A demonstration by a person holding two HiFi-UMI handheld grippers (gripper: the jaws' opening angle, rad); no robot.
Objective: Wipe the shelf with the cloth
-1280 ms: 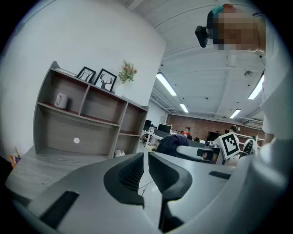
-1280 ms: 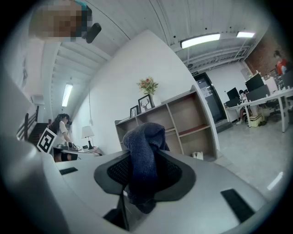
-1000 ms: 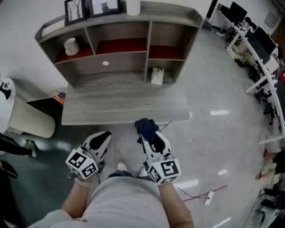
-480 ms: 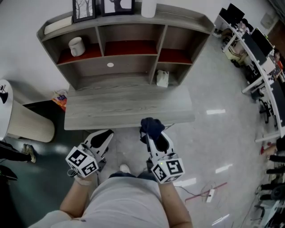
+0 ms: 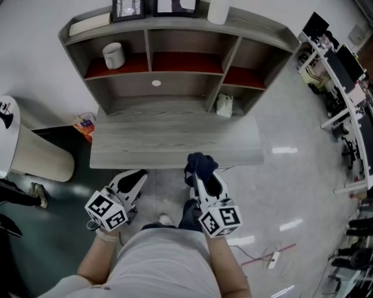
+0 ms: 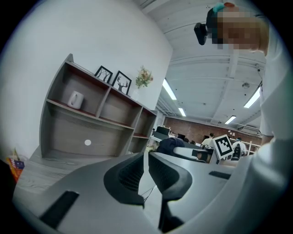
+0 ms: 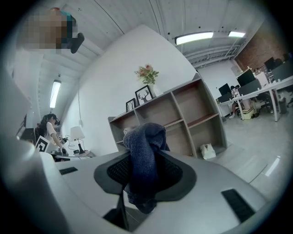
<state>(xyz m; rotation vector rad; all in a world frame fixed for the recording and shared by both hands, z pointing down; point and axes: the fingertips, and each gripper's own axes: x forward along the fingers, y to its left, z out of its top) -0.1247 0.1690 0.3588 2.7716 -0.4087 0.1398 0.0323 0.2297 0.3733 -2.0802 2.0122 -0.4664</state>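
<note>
The grey shelf unit point(image 5: 175, 87) with red-lined compartments stands on the back of a grey wooden desk point(image 5: 175, 142). My right gripper point(image 5: 202, 174) hovers at the desk's front edge, shut on a dark blue cloth point(image 5: 200, 163) that bunches up over its fingertips. In the right gripper view the cloth point(image 7: 144, 155) hangs between the jaws of the right gripper point(image 7: 145, 167), with the shelf point(image 7: 183, 114) ahead. My left gripper point(image 5: 133, 180) is just short of the desk edge, shut and empty. In the left gripper view the left gripper point(image 6: 146, 157) faces the shelf point(image 6: 91, 123).
A white mug point(image 5: 113, 55) sits in the upper left compartment and a small white pack point(image 5: 224, 106) in the lower right one. Picture frames point(image 5: 128, 7) and a vase point(image 5: 217, 10) stand on top. A beige lampshade point(image 5: 41, 157) is left; office desks point(image 5: 344, 87) right.
The shelf and desk have slid rightward and slightly nearer in the head view as the person moved. Both grippers keep their pose, and the cloth stays gripped.
</note>
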